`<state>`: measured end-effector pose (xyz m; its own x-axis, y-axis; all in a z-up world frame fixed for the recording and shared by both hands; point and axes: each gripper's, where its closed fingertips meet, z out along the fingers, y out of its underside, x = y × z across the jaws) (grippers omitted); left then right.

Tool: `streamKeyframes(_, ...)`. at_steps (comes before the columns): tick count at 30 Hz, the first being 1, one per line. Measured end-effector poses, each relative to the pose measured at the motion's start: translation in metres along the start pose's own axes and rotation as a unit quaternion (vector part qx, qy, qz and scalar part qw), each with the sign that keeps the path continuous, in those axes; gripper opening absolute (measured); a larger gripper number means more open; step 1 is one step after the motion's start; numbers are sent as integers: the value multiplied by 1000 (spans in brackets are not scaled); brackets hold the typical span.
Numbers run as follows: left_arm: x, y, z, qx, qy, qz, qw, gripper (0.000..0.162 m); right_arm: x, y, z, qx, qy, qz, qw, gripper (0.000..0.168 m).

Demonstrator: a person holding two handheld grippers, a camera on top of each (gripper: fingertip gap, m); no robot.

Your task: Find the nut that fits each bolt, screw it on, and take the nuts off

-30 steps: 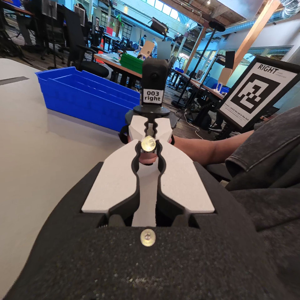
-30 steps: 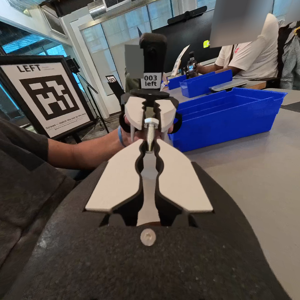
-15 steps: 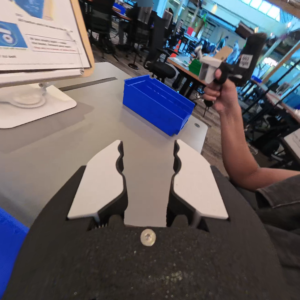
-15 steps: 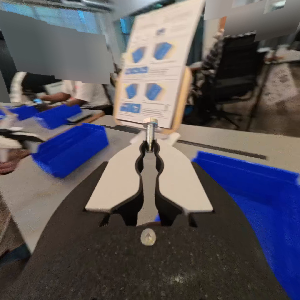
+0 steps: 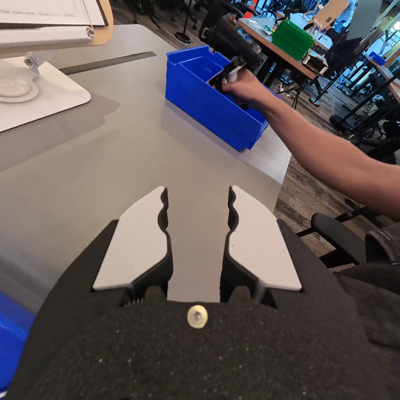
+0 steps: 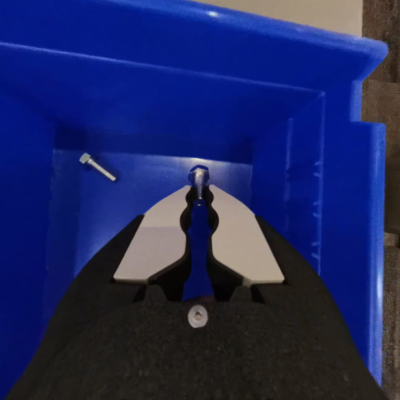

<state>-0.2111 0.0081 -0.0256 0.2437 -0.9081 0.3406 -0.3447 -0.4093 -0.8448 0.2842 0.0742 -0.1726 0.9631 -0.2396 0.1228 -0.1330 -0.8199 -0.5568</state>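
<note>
My right gripper (image 6: 198,190) is down inside the glossy blue plastic bin (image 6: 303,194), jaws pinching a threaded steel hex bolt (image 6: 199,184) head-down. A second, slimmer bolt (image 6: 97,166) lies on the bin floor. My left gripper (image 5: 196,207) hangs spread over the smooth grey counter (image 5: 108,173), holding nothing.

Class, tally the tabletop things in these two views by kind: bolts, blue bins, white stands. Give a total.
Bolts: 2 (one lying loose, one in the right tool)
Blue bins: 2 ()
White stands: 1
Total: 5
</note>
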Motion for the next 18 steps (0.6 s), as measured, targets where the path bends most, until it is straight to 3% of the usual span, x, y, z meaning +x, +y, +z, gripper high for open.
streamKeyframes(4, -6, 6, 0, -11, -21, 7, 1000, 51, 6, -4, 5, 3, -4, 18, 1000, 11)
streamKeyframes(6, -10, 7, -1, -15, -30, 2, 999, 49, 8, -3, -1, -4, -5, 22, 1000, 38)
streamKeyframes(8, -17, 4, -7, -8, -47, -7, 999, 46, 7, -11, -27, 39, -19, 37, 998, 37)
streamKeyframes(11, -29, -7, -27, 13, -79, -10, 997, 43, -4, -32, -108, 171, -30, 52, 983, 37)
streamKeyframes(14, -43, -17, -55, 32, -121, -3, 992, 44, -71, -39, -199, 314, -132, 36, 940, 34)
streamKeyframes(18, -51, -29, -84, 63, -131, -16, 989, 45, -215, -15, -276, 405, -398, -12, 823, 25)
